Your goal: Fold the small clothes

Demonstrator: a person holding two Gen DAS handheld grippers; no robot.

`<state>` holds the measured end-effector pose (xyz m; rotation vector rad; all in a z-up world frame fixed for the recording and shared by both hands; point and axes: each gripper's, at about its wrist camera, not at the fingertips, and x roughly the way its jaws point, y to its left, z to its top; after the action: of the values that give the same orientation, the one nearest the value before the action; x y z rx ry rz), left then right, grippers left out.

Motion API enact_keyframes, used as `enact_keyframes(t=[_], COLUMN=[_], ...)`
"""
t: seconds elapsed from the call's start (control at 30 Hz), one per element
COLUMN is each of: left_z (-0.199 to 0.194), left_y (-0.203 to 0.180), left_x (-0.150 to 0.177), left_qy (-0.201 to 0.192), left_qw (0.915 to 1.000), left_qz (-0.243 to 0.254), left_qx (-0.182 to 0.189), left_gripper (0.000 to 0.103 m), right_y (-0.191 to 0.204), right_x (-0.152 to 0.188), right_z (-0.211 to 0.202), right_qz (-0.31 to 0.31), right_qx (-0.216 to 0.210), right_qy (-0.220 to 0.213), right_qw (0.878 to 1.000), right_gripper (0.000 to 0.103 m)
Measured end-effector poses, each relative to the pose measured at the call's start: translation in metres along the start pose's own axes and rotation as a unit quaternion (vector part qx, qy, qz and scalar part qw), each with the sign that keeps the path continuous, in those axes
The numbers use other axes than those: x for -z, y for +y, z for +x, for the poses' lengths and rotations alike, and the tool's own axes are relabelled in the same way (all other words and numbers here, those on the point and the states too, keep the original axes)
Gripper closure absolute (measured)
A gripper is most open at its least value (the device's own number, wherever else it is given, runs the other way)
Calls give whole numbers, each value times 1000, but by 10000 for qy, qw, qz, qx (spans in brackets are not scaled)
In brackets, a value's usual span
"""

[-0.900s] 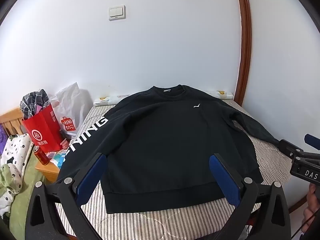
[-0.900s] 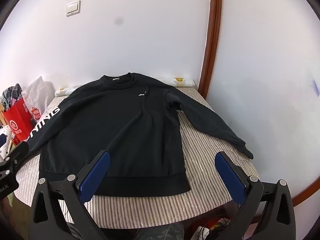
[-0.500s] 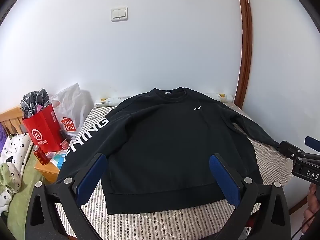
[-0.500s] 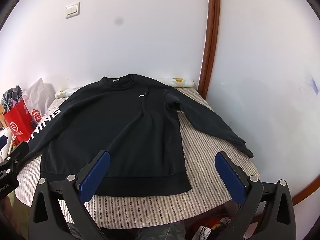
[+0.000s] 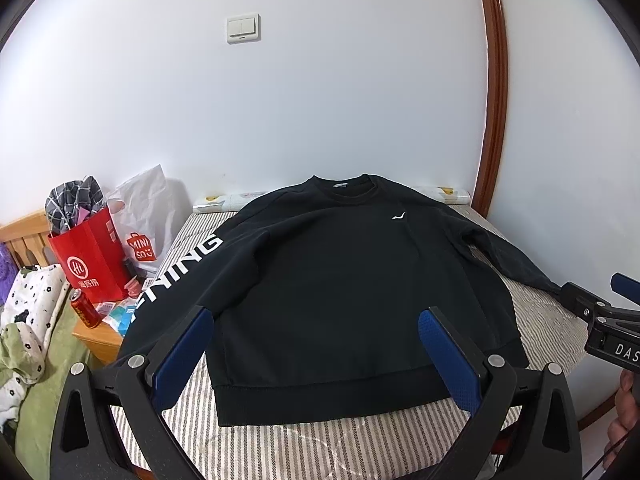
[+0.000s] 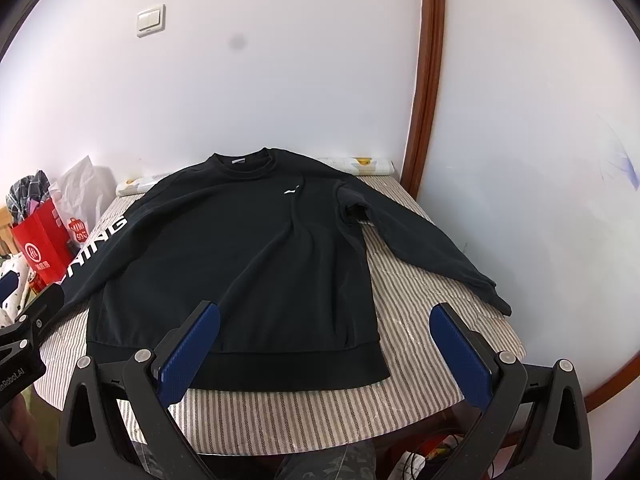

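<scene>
Left hand-held gripper point(image 5: 316, 344) held above hem, jaws wide apart, nothing between. Right hand-held gripper point(image 6: 326, 340) likewise spread, empty, over hem corner. Black sweatshirt point(image 6: 228, 256) laid flat, front up, on striped surface point(image 6: 420, 320), collar toward wall. Fabric judged soft, limp, fairly thick; best pinched at hem corners, cuff point(image 6: 494, 294) or shoulder. Right sleeve spread close to surface edge; left sleeve point(image 5: 176, 268) draped over edge near red bag point(image 5: 86, 262). Wall close behind; little spare room.

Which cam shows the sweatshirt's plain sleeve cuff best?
Right wrist: the plain sleeve lies fully in view down to its cuff. In the left wrist view the right tool covers the cuff.
</scene>
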<state>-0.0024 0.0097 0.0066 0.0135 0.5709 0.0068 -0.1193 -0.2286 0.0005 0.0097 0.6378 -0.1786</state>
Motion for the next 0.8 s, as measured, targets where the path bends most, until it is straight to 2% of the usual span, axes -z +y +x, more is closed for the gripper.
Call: enact_keyframes(t=[0.8], left_z=[-6], left_y=[4], left_x=[5], left_qy=[-34], left_qw=[10000], left_qz=[-49], left_qx=[-70], left_gripper=[0], right_y=[10], right_x=[4], right_z=[-5], right_qz=[-28], right_qx=[-76], right_qy=[20], right_qw=[10000], right_gripper=[0])
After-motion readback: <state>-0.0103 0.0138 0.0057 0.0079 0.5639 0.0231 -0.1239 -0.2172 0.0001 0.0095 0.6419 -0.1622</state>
